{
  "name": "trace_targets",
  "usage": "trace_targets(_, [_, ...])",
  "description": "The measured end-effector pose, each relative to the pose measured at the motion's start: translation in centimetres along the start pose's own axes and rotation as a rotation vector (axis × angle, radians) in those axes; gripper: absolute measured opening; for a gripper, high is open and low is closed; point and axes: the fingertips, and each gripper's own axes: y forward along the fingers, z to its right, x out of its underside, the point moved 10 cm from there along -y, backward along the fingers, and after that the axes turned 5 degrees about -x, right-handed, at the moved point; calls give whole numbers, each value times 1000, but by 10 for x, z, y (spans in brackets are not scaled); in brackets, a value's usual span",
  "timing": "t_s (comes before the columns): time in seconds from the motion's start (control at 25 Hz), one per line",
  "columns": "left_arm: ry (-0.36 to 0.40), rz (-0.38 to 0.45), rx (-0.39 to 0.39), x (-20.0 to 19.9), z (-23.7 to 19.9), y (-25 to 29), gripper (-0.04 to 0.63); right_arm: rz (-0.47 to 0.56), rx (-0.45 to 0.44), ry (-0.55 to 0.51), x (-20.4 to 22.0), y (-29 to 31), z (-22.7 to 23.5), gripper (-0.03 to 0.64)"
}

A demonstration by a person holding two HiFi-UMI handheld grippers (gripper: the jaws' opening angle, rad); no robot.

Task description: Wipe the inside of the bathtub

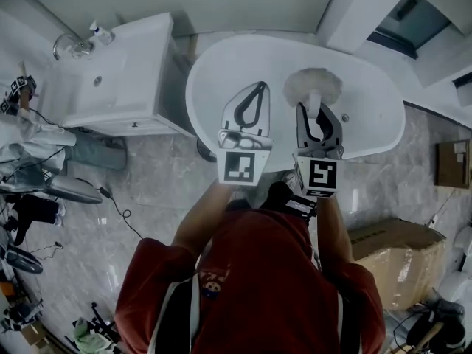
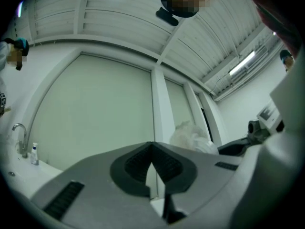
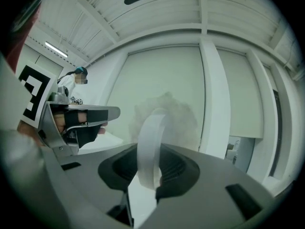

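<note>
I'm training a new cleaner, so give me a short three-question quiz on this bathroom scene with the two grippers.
1. True or false: the left gripper holds a cloth.
2. What is the right gripper shut on? A) the handle of the duster; B) a soap bottle; C) the tap.
3. Fill in: in the head view the duster's fluffy head shows over the ____.
Key: 1 false, it is shut on nothing. 2 A. 3 bathtub.

Grey marble floor [image 1: 155, 175] — white bathtub [image 1: 214, 72], sink cabinet [image 1: 125, 72], cardboard box [image 1: 402, 260]
</note>
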Motion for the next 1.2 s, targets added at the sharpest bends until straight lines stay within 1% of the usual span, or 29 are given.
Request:
trace_targets(0.2, [14, 7, -63, 9, 34, 33, 15, 13, -46, 21, 18, 15, 54, 109])
trace_targets(0.48, [57, -31, -156, 25, 78, 85, 15, 29, -131, 48, 36, 37, 126, 107])
trace_targets(0.68, [74, -56, -215, 43, 98, 111, 15, 12, -195, 65, 56, 55, 161, 109])
trace_targets(0.88, [94, -75, -268, 68, 105, 123, 15, -18, -260, 87, 84, 76, 176, 107])
trace_targets(1.08, [108, -109, -298, 93, 98, 122, 15, -62, -301, 92, 111, 93, 173, 108])
trace_targets(1.2, [121, -128, -302, 113, 82, 123, 15, -93, -326, 83, 128, 112, 163, 109])
